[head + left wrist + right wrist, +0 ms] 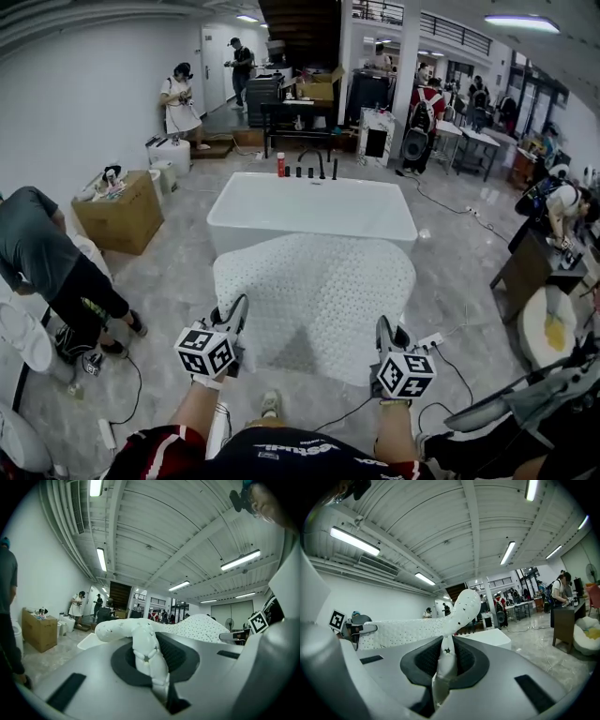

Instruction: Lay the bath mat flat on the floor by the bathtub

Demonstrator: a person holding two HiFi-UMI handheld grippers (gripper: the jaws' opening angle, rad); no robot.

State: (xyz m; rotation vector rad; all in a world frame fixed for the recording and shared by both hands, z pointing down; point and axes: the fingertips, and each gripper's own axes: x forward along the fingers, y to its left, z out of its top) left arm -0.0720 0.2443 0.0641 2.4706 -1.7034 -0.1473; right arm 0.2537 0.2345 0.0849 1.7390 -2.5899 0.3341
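Note:
A white bath mat [314,295] dotted with small holes hangs spread out in the air in front of the white bathtub [312,208]. My left gripper [232,323] is shut on the mat's near left corner, and my right gripper [384,336] is shut on its near right corner. In the left gripper view the pinched edge of the mat [147,656] runs up between the jaws. The right gripper view shows the mat [446,660] clamped between the jaws and curling upward. The far edge of the mat droops over the tub's near rim.
A person [47,267] bends over at the left beside a white toilet [26,339]. A cardboard box [119,214] stands left of the tub. Cables [450,352] trail across the grey tiled floor at right. A dark table [530,272] and several people stand further off.

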